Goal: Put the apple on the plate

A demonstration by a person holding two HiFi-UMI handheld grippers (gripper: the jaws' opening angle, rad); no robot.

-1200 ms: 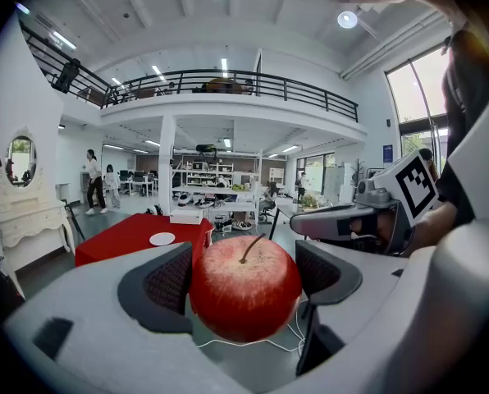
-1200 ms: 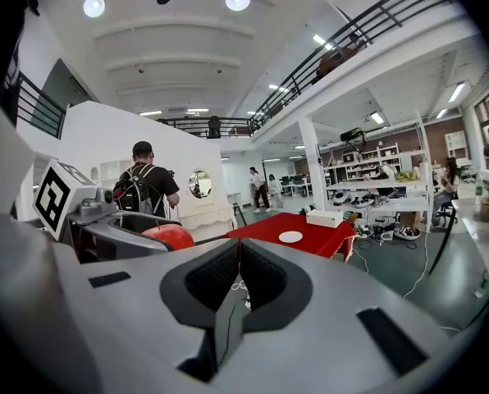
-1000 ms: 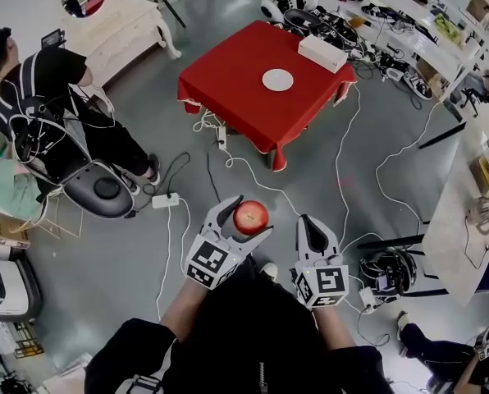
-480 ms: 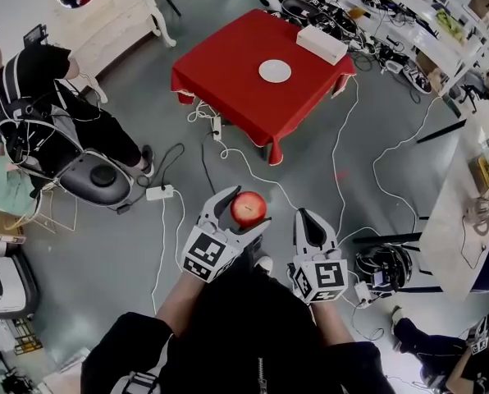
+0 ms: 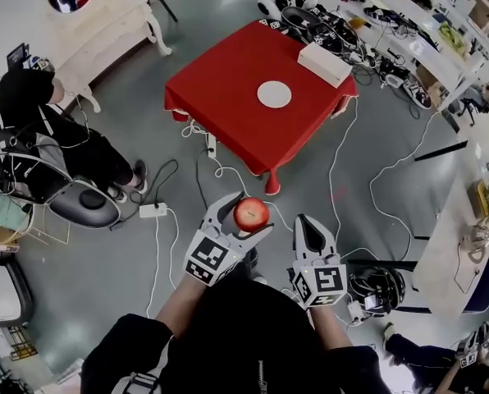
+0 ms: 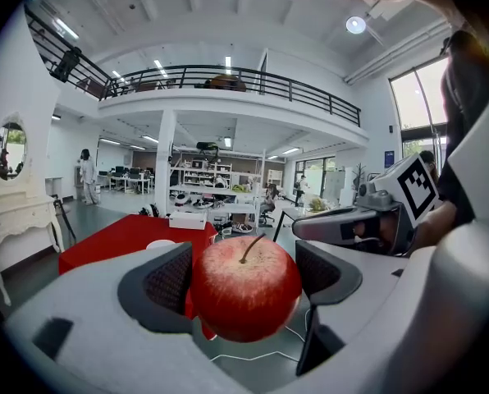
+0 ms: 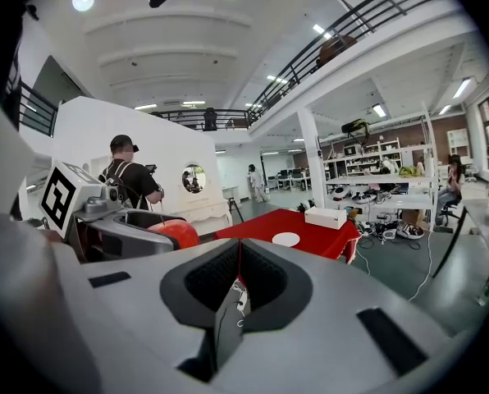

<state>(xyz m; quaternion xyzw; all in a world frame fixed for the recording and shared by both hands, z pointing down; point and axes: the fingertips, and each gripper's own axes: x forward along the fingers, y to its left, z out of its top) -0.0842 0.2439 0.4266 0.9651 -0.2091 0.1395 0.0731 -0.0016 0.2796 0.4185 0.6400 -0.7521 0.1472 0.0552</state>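
Apple point(image 5: 250, 213) clamped in left gripper point(image 5: 246, 217) jaws, underside hidden. Right gripper point(image 5: 309, 224) closed, empty. Plate point(image 5: 274, 94) far off on table point(image 5: 224, 97), detail unreadable.

Apple point(image 6: 246, 290) flanks hidden under left tool point(image 6: 244, 279) pads point(image 6: 169, 281), plate point(image 6: 159, 244) lower half behind one pad.

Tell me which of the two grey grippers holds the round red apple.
The left gripper: its jaws clamp the round red apple, while the right gripper beside it has its jaws shut together on nothing.
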